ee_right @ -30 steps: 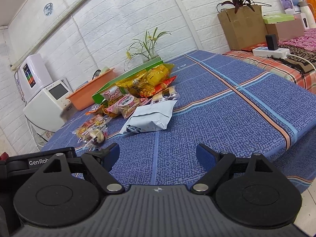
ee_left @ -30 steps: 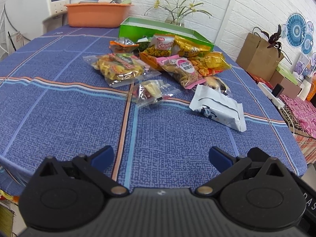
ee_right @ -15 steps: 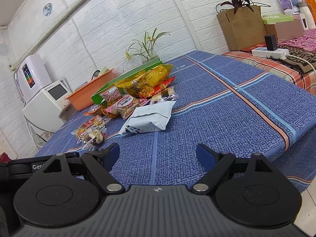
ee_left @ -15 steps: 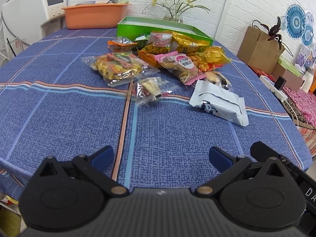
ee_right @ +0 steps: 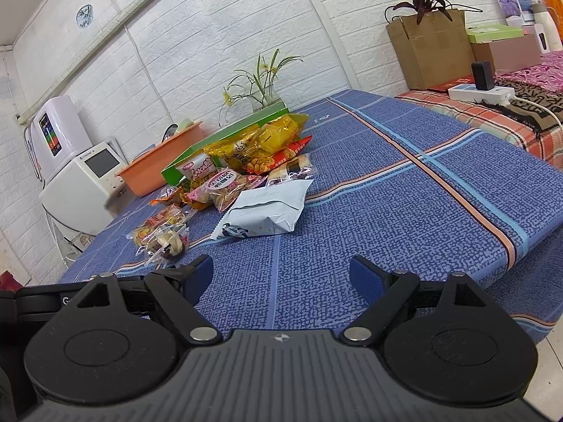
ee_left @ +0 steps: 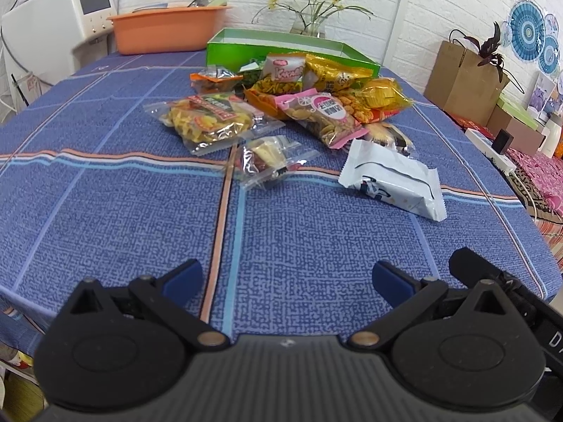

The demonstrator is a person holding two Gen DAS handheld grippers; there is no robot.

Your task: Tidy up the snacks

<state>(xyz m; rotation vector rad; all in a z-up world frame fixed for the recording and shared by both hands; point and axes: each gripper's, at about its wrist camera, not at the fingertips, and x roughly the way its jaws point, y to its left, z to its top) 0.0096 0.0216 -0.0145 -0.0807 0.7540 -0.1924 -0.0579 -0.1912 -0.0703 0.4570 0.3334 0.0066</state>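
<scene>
A pile of snack packets lies on the blue tablecloth (ee_left: 105, 211) in front of a green box (ee_left: 292, 44). Nearest are a white packet (ee_left: 394, 179), a small clear packet (ee_left: 271, 161), a clear bag of yellow chips (ee_left: 207, 119) and a pink-edged peanut bag (ee_left: 323, 114). My left gripper (ee_left: 286, 279) is open and empty, low over the near table edge, well short of the packets. My right gripper (ee_right: 281, 274) is open and empty, near the same edge, with the white packet (ee_right: 264, 211) ahead of it and the green box (ee_right: 228, 140) behind.
An orange basin (ee_left: 165, 30) and a flower vase (ee_left: 309, 24) stand at the back. A white appliance (ee_left: 52, 24) is at the far left. A paper bag with a plant (ee_right: 429, 45), boxes and a power strip (ee_right: 482, 91) sit to the right.
Both grippers have dropped a little and tilted, so the snack pile sits slightly lower in the left view. Nothing on the table has moved.
</scene>
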